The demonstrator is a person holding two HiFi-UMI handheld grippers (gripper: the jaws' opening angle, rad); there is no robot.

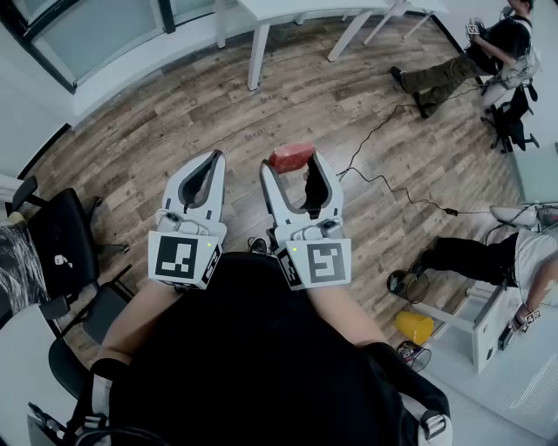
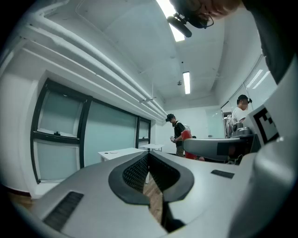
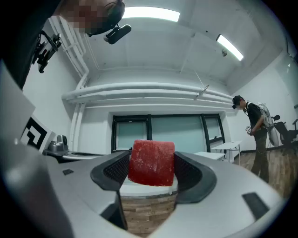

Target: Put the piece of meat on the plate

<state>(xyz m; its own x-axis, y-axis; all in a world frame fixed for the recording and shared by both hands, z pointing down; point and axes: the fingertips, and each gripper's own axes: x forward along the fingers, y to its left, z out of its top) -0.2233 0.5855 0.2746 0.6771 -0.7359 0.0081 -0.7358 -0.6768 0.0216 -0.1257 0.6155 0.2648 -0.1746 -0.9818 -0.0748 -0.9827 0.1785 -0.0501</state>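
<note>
Wood floor (image 1: pixel 261 113) fills the head view. White tables (image 1: pixel 288 13) stand along the far edge, well away from me. No bench and no plate show in any view, so I cannot tell which way the plate lies from the fingers. That direction is what the coming move turns on.

Both tools are held out level in front of my body, side by side and just apart. The left gripper (image 1: pixel 207 165) has its fingers closed tip to tip with nothing between them. Only a sliver of floor shows through the gap further back.

The right gripper (image 1: pixel 295 161) has its fingers spread wide and clamped on the piece of meat (image 3: pixel 152 162). The red block sits at the very tips, both pads pressing its sides, its top standing proud of them. It looks roughly square, so I read no clear long axis.

My judgement: the right hand makes the placement and the left is spare. First job is to find the plate.
</note>
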